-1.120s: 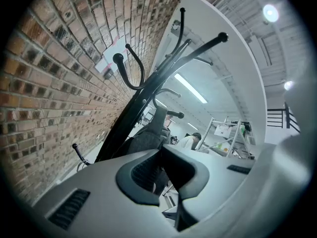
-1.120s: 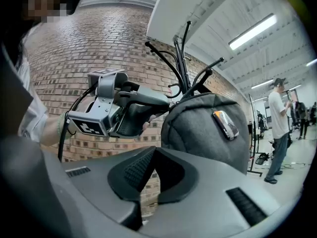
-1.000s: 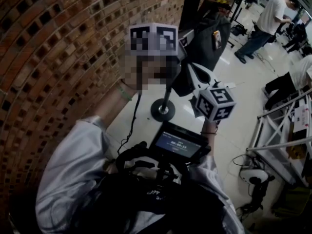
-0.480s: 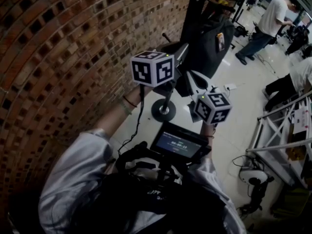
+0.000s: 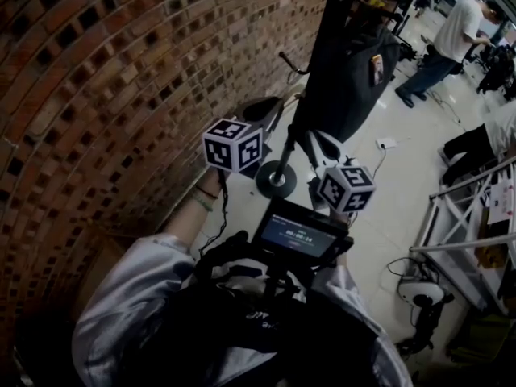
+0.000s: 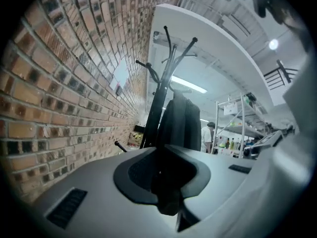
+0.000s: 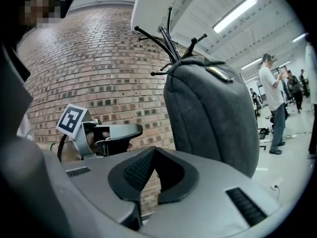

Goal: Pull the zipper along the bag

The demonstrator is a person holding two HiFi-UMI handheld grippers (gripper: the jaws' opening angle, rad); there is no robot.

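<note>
Head view – the left gripper [image 5: 270, 107] is at about 12 o'clock from the chest screen [image 5: 298, 236], with its marker cube [image 5: 234, 143] toward the brick wall [image 5: 97, 95]. The right gripper [image 5: 318, 145] is at 1 o'clock from the screen and carries its own cube [image 5: 345, 188]. Both point up-frame at the dark bag [image 5: 347, 63], which hangs on a black coat stand [image 5: 284, 156]. The bag is at 1 o'clock of the left gripper and near both, but neither touches it. A small yellowish tag [image 5: 376, 67] is on the bag's side. The stand's round base [image 5: 276, 180] sits on the pale floor between the two cubes. Other people [image 5: 451, 22] stand at 2 o'clock, well apart.

Left gripper view – the left gripper [image 6: 166, 182] has its jaws only slightly parted, with nothing between them. The bag [image 6: 181, 123] hangs straight ahead at 12 o'clock from the jaws, apart from them. The stand's pole and hooks [image 6: 159, 83] are just at its 11 o'clock. The brick wall [image 6: 64, 83] fills the 9 o'clock side. Shelving [image 6: 237, 128] is at 3 o'clock.

Right gripper view – the right gripper [image 7: 153, 175] has its pads in a narrow V with a small gap, and it holds nothing. The bag [image 7: 213, 118] looms at 1 o'clock, close but untouched, and the zipper can't be made out. The left gripper [image 7: 124, 131] shows at 10 o'clock, beside the bag and not on it. The hooks [image 7: 168, 38] are above and the wall [image 7: 99, 58] is behind.
</note>
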